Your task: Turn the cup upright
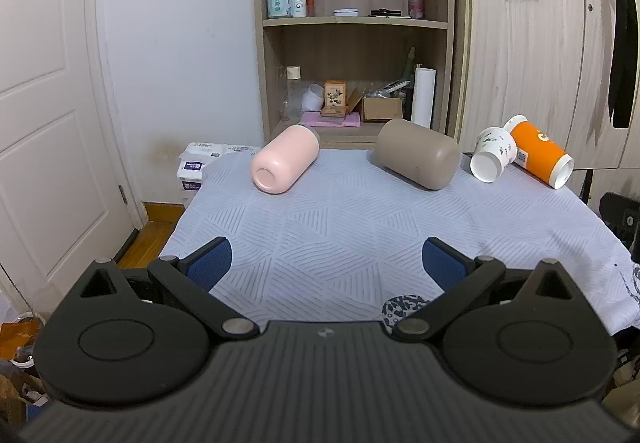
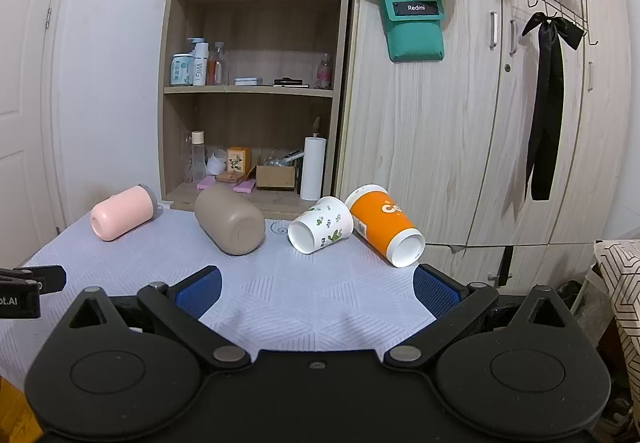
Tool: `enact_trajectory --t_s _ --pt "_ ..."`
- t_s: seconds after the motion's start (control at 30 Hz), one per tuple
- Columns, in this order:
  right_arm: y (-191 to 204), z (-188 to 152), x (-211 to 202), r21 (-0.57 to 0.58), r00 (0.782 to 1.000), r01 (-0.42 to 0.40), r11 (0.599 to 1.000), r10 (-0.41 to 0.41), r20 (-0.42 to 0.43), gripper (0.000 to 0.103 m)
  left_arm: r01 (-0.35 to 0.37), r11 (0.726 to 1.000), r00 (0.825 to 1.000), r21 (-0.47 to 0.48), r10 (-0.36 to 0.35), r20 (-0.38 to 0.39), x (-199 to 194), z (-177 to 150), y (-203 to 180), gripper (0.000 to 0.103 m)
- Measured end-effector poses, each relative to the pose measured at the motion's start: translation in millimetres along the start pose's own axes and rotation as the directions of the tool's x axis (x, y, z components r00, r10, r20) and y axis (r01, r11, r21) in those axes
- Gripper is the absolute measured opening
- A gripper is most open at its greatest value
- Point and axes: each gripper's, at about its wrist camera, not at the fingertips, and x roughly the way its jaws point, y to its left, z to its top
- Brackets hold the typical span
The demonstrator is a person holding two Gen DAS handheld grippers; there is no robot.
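A: What is being seen closest to the lens?

B: The left gripper (image 1: 327,263) is being held low over the near edge of the table (image 1: 340,243), its blue pads spread wide apart with nothing between them. The right gripper (image 2: 316,289) is being held the same way, level and pointing toward the far side, jaws parted and empty.

A: How many cups are being counted?

B: Four, all lying on their sides along the far edge. A pink cup (image 1: 285,159) is being shown at the left, a brown cup (image 1: 418,154) beside it, then a white paper cup (image 2: 321,224) touching an orange paper cup (image 2: 386,226) at the right. None is being touched by either gripper.

A: And behind them?

B: One open shelf unit (image 2: 252,91) and one wardrobe (image 2: 460,131) are being seen.
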Motion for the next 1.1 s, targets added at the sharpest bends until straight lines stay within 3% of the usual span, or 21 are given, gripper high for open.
enact_trajectory --t_s 0.2,0.37,0.47,0.63,0.8,0.97,1.1 --pt "-2.1 3.3 -0.8 -0.015 1.0 0.008 1.0 -0.008 0.008 0.103 0.068 0.996 0.998 -0.061 -0.068 0.004 -8.9 7.4 5.3 0.103" --pt "-14.8 13.2 0.5 -0.032 1.0 -0.008 0.999 0.009 0.027 0.103 0.071 0.997 0.997 -0.014 -0.071 0.005 -12.1 26.4 -7.9 0.103" --pt "-29.6 20.3 6.6 -0.051 0.998 -0.058 0.997 0.059 0.027 0.103 0.111 0.994 0.994 0.007 -0.111 -0.021 -3.9 42.7 -22.3 0.103" --pt "-60.4 30.1 25.0 -0.065 0.987 -0.159 0.985 0.159 0.002 0.103 0.216 0.976 0.975 0.041 -0.213 -0.063 20.4 63.7 -61.4 0.103" --pt "-88.6 34.6 49.3 -0.107 0.985 -0.174 0.979 0.173 -0.016 0.103 0.301 0.951 0.951 0.07 -0.294 -0.096 48.0 77.2 -109.4 0.103" --pt "-115.4 35.3 75.3 -0.136 0.982 -0.19 0.972 0.187 -0.039 0.103 0.367 0.93 0.92 0.025 -0.359 -0.154 81.1 83.7 -144.2 0.103" --pt "-131.4 35.5 96.9 -0.168 0.973 -0.232 0.958 0.23 -0.029 0.103 0.384 0.923 0.912 -0.024 -0.383 -0.146 113.2 88.0 -162.3 0.102"
